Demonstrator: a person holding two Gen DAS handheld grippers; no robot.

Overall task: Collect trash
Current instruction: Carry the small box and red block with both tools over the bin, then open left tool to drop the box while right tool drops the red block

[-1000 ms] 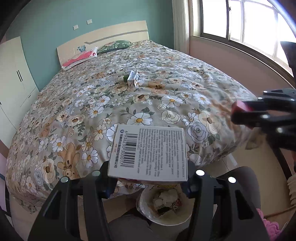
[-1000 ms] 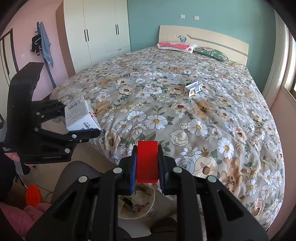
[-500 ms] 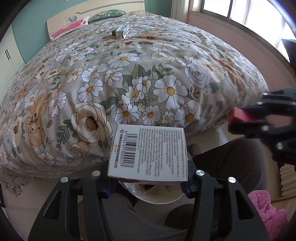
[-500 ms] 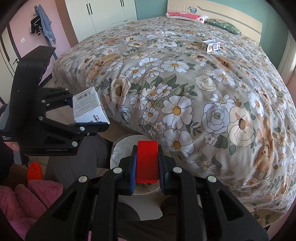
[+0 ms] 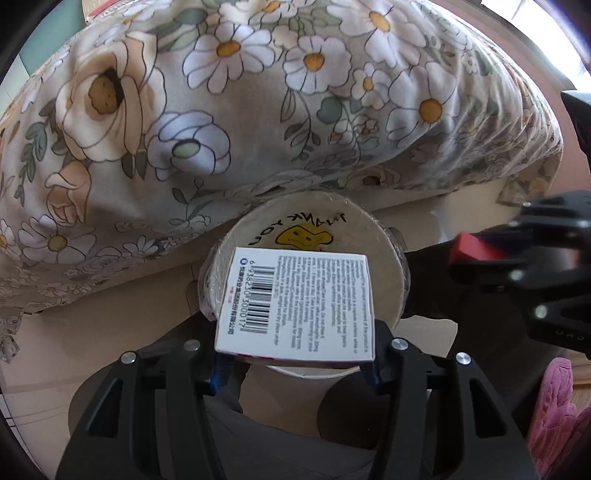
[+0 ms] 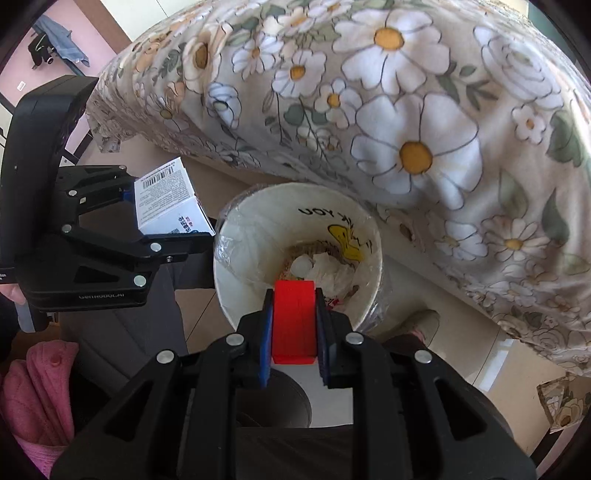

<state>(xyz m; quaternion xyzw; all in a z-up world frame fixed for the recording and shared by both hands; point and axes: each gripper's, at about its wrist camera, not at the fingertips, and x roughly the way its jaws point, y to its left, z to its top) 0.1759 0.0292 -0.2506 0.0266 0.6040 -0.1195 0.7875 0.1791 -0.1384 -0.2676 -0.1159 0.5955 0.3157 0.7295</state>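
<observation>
Left tool [image 5: 295,363] clamping one white box [image 5: 295,304], right tool [image 6: 293,354] pinching one red block [image 6: 294,319], one bin [image 6: 295,206] beneath

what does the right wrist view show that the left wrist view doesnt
Only the right wrist view shows the crumpled trash inside the paper bin and the blue clothing hanging on the pink wall. Only the left wrist view shows the printed barcode face of the white box straight on. Both share the floral bedspread, the bin, the left claw shut on the box, and the right claw shut on a red block.
</observation>
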